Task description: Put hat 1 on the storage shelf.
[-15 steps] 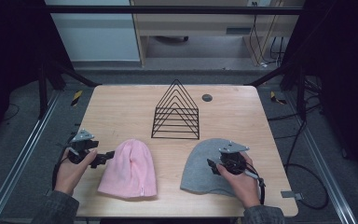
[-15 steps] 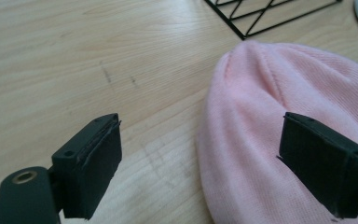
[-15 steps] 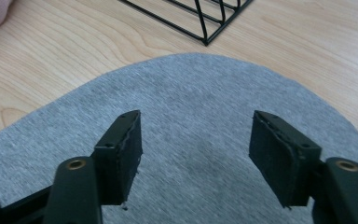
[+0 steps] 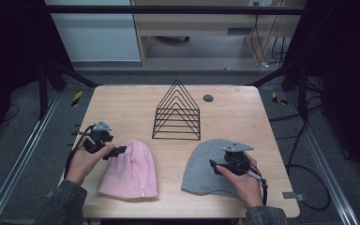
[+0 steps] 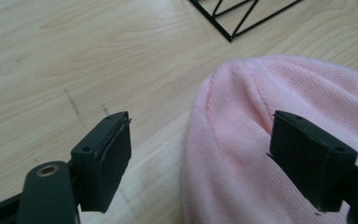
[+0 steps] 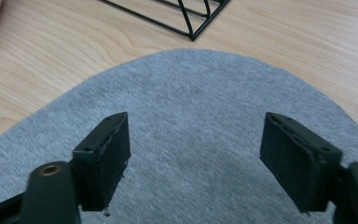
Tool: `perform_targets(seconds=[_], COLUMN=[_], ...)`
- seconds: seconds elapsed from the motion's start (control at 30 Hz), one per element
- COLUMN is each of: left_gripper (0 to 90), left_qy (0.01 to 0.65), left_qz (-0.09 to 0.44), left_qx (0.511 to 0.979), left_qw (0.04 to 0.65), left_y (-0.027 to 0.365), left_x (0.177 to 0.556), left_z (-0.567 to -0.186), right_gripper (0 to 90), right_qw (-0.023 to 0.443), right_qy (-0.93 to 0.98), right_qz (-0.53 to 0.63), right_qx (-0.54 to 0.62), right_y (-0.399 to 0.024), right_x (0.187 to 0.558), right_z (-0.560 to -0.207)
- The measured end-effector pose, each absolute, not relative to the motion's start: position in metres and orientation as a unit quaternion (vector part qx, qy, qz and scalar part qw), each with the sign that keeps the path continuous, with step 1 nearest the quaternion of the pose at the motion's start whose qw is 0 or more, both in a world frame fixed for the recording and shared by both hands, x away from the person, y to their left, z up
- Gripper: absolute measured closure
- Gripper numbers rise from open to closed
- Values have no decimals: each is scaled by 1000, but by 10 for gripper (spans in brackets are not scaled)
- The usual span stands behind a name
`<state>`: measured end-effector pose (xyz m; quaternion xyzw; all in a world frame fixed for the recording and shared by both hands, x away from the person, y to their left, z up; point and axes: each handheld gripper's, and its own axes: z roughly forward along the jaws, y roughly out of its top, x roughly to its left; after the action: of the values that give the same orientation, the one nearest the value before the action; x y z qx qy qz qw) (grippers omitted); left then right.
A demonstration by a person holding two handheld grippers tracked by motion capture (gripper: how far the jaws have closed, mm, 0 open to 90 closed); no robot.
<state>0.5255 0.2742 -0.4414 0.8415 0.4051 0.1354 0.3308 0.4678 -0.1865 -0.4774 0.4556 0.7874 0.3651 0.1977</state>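
1. Pink knit is seen at the lower left of the high view: the pink beanie point(image 4: 130, 171) lies flat on the worktop point(image 4: 243, 112), with the left tongs point(image 4: 118, 151) held at its left edge.
2. In the left gripper view the left tongs point(image 5: 199, 161) are spread apart, one jaw over bare wood, the other over the pink beanie point(image 5: 279, 140); nothing is clamped.
3. Grey fabric is found at the lower right of the high view: the grey beanie point(image 4: 205, 166) lies flat, well apart from the pink one.
4. The right tongs point(image 4: 214, 164) are held over the grey beanie; in the right gripper view they point(image 6: 196, 161) are parted wide above the cloth point(image 6: 205, 107), gripping nothing.
5. A black wire rack point(image 4: 177, 114) is seen standing upright at the centre of the high view, beyond both beanies.
6. A small dark round disc point(image 4: 208, 98) is spotted on the wood to the upper right of the rack.
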Motion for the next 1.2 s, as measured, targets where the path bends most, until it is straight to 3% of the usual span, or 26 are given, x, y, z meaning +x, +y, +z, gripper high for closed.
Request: perform_targets(seconds=[0.23,0.73,0.9,1.0,1.2], left_gripper=[195,337,527,701,821], left_qy=[404,414,408,406,402], left_qz=[138,127,103,103,110], left_qx=[842,852,856,859,861], left_qw=[331,295,301,294,292], left_y=[264,262,257,254,254], left_x=[523,532,535,534,532], left_z=[-445,-467,-471,-471,-468], right_gripper=[276,298,296,295,294], right_qw=[203,187,186,187,188], right_qy=[785,792,794,793,794], right_qz=[374,366,364,366,365], right_qx=[451,452,449,449,449], right_y=[-187,-185,-183,-183,-183], right_x=[465,467,467,467,467], right_z=[-473,-476,-476,-476,-476])
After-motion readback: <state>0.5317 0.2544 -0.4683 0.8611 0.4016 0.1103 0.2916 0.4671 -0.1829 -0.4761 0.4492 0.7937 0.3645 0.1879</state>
